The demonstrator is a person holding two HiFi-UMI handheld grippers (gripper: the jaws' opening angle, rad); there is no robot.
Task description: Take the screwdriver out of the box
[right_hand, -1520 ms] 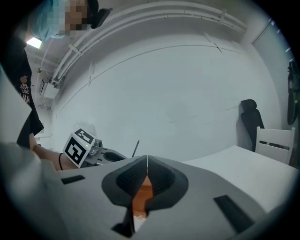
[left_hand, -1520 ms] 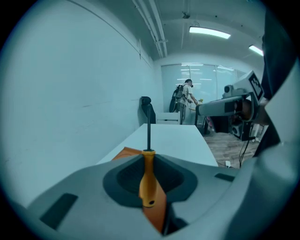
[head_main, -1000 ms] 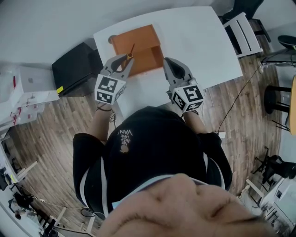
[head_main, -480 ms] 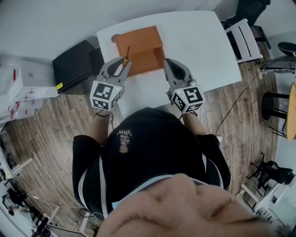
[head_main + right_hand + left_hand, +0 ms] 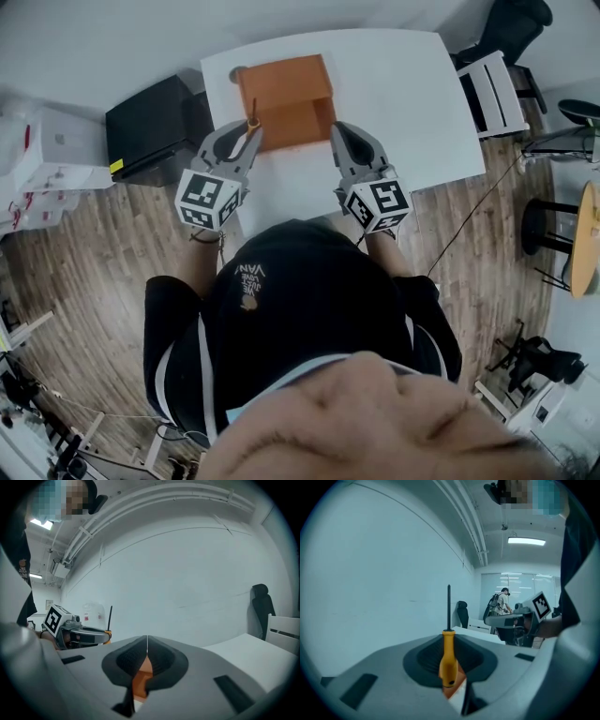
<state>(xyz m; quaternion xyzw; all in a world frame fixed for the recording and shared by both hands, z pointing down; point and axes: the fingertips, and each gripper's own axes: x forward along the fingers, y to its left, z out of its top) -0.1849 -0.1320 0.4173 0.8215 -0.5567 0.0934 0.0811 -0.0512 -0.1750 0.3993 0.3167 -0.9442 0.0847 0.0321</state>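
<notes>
Left tongs (image 5: 249, 131) grip the yellow handle of the screwdriver (image 5: 448, 660), whose dark shaft stands upright above the pads. Right tongs (image 5: 341, 129) are closed, pads meeting with nothing between them. Both point at the near edge of the orange box (image 5: 286, 89). The left is at its left corner, where the screwdriver is held up, and the right at its right corner. The box lies open on the white bench (image 5: 394, 84).

screwdriver (image 5: 252, 118) tip too small to ID, box (image 5: 281, 94) nr corner behind left claw (image 5: 249, 133)
</notes>
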